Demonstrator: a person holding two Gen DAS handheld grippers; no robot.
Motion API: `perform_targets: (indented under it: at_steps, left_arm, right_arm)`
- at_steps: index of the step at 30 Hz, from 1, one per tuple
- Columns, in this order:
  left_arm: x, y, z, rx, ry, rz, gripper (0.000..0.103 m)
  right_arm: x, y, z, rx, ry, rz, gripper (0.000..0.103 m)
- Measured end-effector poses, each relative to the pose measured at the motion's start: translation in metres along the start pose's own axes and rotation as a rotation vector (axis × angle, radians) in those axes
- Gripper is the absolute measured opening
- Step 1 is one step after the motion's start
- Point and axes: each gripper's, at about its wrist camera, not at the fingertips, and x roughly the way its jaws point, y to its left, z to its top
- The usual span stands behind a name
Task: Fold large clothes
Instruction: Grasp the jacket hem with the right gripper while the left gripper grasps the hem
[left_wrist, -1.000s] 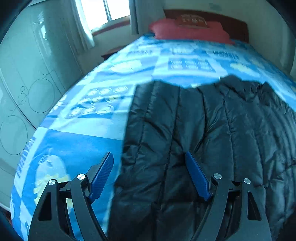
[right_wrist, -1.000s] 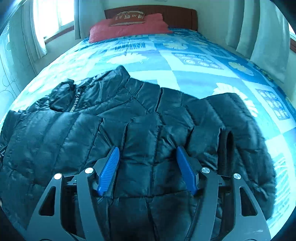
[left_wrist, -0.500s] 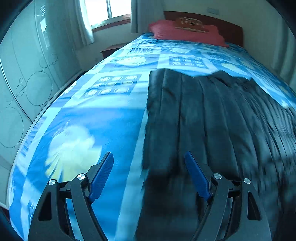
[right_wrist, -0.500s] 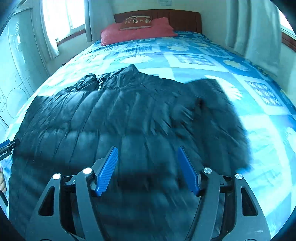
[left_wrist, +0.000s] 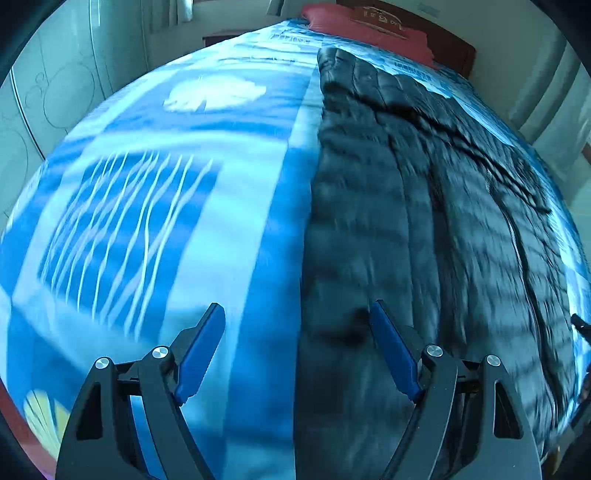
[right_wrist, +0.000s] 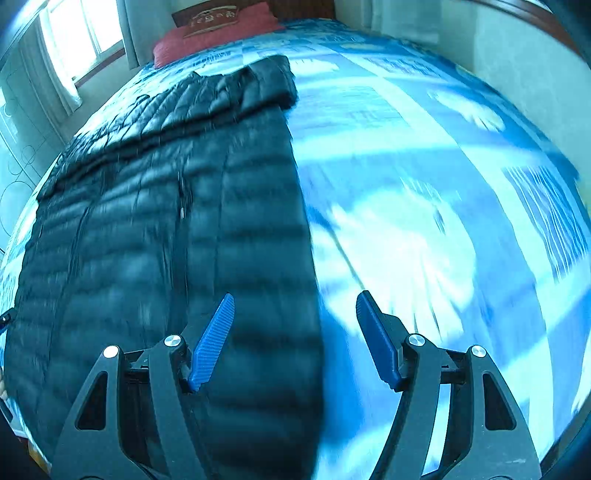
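Lying flat along the bed (left_wrist: 155, 206), a black puffer jacket (left_wrist: 424, 229) is straddled at opposite side edges by the left claw (left_wrist: 295, 347) and right claw (right_wrist: 295, 339), both spread apart and empty, seemingly positioned for gripping.

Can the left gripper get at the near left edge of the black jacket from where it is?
Probably yes. The left gripper is open and straddles the black jacket's left edge on the blue bedspread; nothing lies between its fingers and that edge.

Left gripper (left_wrist: 297, 345) and right gripper (right_wrist: 295, 338) both point forward, blue fingers spread wide, nothing between them
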Motion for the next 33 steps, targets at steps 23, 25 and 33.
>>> perform_targets:
  at_steps: [23, 25, 33]
  left_arm:
    - [-0.030, -0.010, -0.057, -0.032, -0.001, -0.166, 0.061]
    - [-0.031, -0.010, -0.057, -0.040, -0.006, -0.172, 0.056]
    - [-0.040, -0.012, -0.060, -0.059, -0.026, -0.231, 0.023]
  right_arm:
    - [-0.030, 0.007, -0.067, 0.058, 0.015, 0.282, 0.024]
    - [-0.030, 0.006, -0.069, 0.072, 0.009, 0.303, 0.022]
    - [-0.034, -0.014, -0.072, 0.191, -0.010, 0.442, 0.015]
